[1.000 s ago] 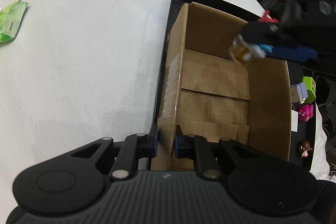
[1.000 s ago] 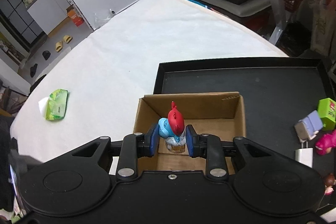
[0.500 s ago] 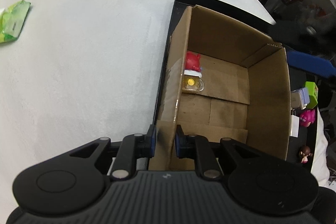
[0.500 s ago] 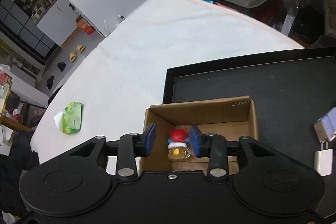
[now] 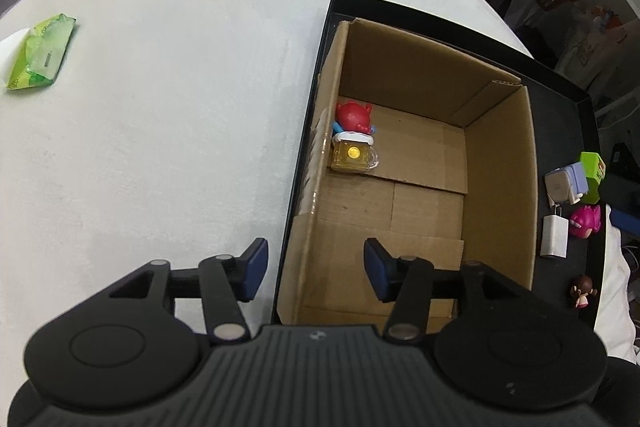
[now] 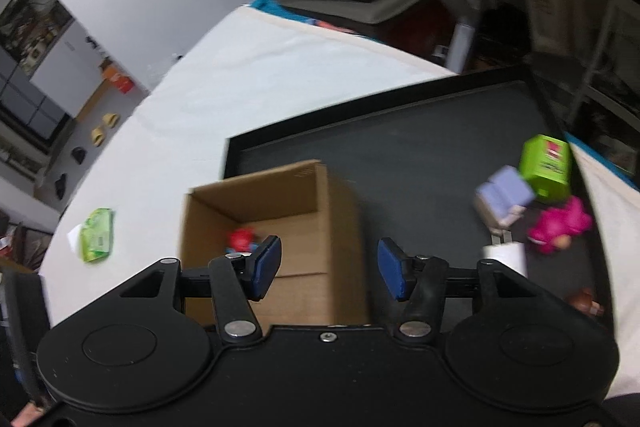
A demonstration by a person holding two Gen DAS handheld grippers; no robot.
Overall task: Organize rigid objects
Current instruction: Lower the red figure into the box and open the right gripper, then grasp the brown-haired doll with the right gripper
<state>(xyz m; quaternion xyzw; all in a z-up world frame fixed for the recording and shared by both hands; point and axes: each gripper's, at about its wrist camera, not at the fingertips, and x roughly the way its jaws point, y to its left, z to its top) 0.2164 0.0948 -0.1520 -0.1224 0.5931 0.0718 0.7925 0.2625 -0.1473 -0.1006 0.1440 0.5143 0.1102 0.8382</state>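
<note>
An open cardboard box (image 5: 500, 187) stands on a black tray (image 5: 560, 83). A red-hatted blue figurine with a beer mug (image 5: 354, 143) lies inside it against the left wall; it also shows in the right wrist view (image 6: 242, 239). My left gripper (image 5: 314, 273) is open, its jaws astride the box's near left wall without touching. My right gripper (image 6: 328, 273) is open and empty above the box (image 6: 304, 227). Loose toys lie on the tray to the right: a green cube (image 6: 546, 167), a lilac block (image 6: 504, 195), a pink figure (image 6: 560, 223), a white charger (image 5: 554, 237) and a small doll (image 5: 582, 291).
The tray (image 6: 420, 131) sits on a white table (image 5: 160, 107). A green packet (image 5: 40, 53) lies at the far left of the table. Framed boards and a metal rack stand beyond the table's far edge.
My right gripper let go of the figurine into the box, opened wide and swung right. My left gripper released the box's left wall and opened.
</note>
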